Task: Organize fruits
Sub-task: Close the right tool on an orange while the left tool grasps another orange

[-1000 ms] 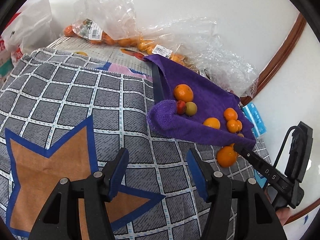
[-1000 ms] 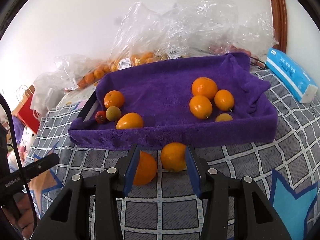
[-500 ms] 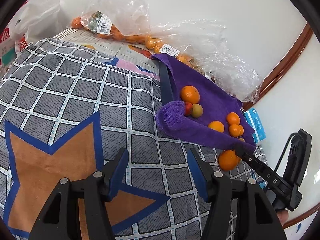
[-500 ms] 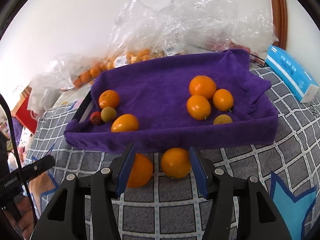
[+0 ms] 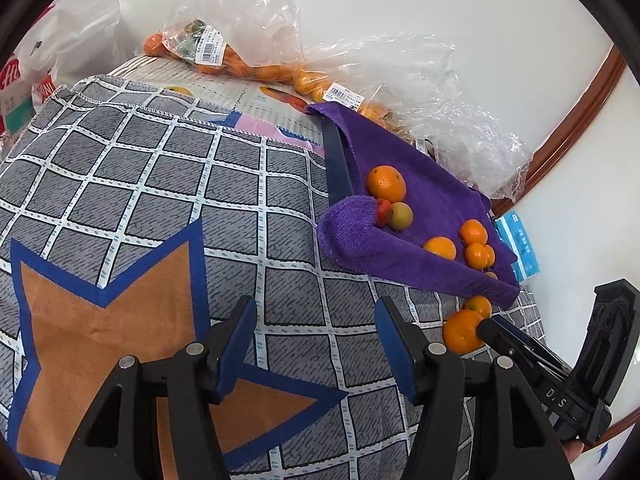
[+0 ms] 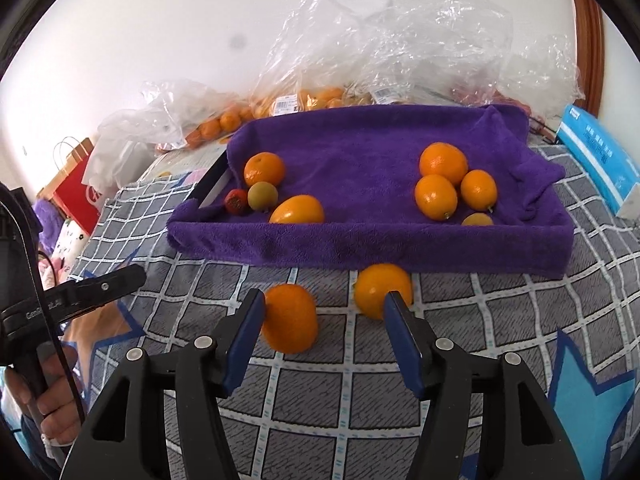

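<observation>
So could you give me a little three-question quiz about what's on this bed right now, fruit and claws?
1. True or false: every orange lies inside the purple towel tray.
2. How many oranges sit on the checked blanket in front of the tray? A) one B) two C) four
3. Fill in: the right claw is opening and grips ____.

Key
1. False: the left orange and the right orange lie outside.
2. B
3. Nothing; neither orange is pressed by its pads. The left claw is empty too.
</observation>
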Demonstrator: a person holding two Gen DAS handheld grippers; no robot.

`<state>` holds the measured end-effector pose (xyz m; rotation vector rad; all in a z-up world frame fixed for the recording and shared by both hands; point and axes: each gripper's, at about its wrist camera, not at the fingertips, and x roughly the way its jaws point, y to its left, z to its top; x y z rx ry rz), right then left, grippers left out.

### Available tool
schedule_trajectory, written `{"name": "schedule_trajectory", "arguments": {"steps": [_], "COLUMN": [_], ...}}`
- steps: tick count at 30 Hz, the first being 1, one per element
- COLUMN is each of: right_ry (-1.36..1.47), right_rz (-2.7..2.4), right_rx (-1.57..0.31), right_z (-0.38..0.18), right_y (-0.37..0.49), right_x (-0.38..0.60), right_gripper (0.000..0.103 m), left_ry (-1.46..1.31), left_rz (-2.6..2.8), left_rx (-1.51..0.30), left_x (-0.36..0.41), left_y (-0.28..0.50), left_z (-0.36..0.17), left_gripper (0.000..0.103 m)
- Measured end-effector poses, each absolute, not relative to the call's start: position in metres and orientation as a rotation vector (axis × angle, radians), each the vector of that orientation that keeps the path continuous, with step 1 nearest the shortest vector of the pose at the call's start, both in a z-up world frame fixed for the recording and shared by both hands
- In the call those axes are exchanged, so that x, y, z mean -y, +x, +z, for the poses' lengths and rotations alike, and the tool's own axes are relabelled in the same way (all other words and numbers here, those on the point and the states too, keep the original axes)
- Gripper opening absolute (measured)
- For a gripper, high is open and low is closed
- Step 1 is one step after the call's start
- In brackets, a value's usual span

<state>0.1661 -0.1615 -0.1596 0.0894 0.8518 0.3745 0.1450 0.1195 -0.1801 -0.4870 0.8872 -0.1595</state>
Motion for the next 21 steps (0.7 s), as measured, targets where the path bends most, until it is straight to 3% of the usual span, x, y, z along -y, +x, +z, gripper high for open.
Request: {"name": "schedule_trajectory", "arguments": {"steps": [12,16,21], "right_ry": [0.034,-0.016,-0.053], "right_rz": [0.452,0.377,0.351], "right_rx": [-0.863,-0.864,-0.839], "right_z": [-0.175,-0.177,-0.174], "right_y": [0.157,0.161,0.158], "right_x": [0.131,0.121,0.120], "right_gripper": [0.060,0.041,0.041], "left_ry": [-0.472,-0.478,-0.465], "left_rz": [-0.147,-0.147,-0.140], "left_rx": [-0.882,-0.882,-0.877], "left_x": [-0.118,-0.119,-0.117], "left_y": [0.145,0.145,0.144], "left_z": [-0.181,-0.181,-0.181], "left_gripper": [0.059,0.059,0.059]}}
